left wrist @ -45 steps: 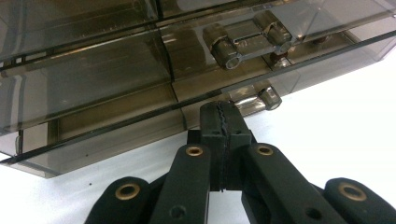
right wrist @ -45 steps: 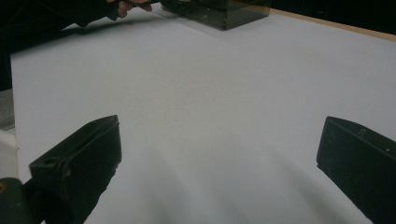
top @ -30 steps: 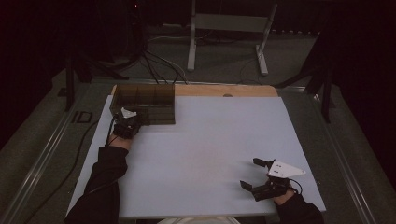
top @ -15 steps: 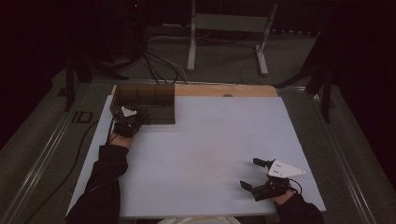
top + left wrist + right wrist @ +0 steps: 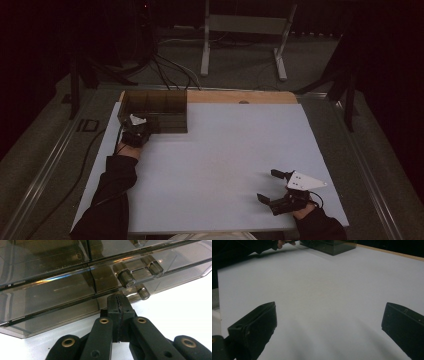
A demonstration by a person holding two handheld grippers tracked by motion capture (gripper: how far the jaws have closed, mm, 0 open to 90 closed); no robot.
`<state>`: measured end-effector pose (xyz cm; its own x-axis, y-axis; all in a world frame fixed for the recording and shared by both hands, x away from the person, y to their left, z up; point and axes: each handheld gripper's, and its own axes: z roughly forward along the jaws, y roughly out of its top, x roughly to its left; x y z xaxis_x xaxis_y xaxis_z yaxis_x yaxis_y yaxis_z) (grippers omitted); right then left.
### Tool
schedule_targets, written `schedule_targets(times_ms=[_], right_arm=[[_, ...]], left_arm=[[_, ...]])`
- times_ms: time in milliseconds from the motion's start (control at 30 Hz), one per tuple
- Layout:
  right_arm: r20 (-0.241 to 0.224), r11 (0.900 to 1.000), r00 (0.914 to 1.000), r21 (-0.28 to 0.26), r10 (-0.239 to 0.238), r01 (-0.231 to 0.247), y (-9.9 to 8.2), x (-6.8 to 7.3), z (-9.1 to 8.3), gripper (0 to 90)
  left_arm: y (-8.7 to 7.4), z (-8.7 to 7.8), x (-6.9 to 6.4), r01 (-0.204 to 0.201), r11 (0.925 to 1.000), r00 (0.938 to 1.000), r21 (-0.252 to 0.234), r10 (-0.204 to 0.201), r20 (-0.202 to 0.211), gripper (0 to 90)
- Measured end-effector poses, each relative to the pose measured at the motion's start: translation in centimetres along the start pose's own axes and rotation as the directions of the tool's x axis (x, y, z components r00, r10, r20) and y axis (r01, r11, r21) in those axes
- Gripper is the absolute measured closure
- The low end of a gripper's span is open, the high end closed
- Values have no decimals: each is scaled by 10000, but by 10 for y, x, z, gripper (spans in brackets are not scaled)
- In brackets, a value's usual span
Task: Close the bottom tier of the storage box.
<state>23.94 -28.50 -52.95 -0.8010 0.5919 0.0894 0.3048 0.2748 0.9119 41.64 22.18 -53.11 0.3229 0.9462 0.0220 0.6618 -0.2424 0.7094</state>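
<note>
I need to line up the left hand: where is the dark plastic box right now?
In the high view the box sits at the table's far left corner, with the shut left gripper right at its near wall.

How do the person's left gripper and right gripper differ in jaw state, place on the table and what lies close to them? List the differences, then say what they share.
The left gripper has its jaws shut, pads together; the right gripper has its jaws wide open. The left sits at the table's far left, tips at the smoky clear box; the right sits at the near right over bare white tabletop, with nothing between its jaws. Both are black, hand-held and two-jawed.
</note>
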Motion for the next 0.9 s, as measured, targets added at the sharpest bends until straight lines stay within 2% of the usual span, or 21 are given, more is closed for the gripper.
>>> schedule_targets(times_ms=[200,300,400,600,767,833,900], right_arm=[[7,10000,10000,13,-24,24,0,0,0,0],[13,10000,10000,25,-26,26,0,0,0,0],[2,10000,10000,-17,4,-4,0,0,-1,0],[10,10000,10000,-7,-31,31,0,0,-1,0],[7,10000,10000,-9,-18,18,0,0,-1,0],[7,10000,10000,25,-52,52,0,1,-1,0],[2,10000,10000,18,-37,37,0,0,-1,0]], left_arm=[[0,-1,0,1,10000,10000,21,-1,-10,900],[0,-3,-1,-54,9999,9995,134,58,-314,900],[0,-10,-1,32,10000,9992,64,-29,-409,900],[0,-18,-2,111,9999,9999,-39,-111,-113,900],[1,-20,-3,117,9999,9999,126,-118,101,900],[2,-21,-5,139,9998,9997,137,-142,180,868],[3,-21,-7,46,9997,9996,220,-52,264,800]])
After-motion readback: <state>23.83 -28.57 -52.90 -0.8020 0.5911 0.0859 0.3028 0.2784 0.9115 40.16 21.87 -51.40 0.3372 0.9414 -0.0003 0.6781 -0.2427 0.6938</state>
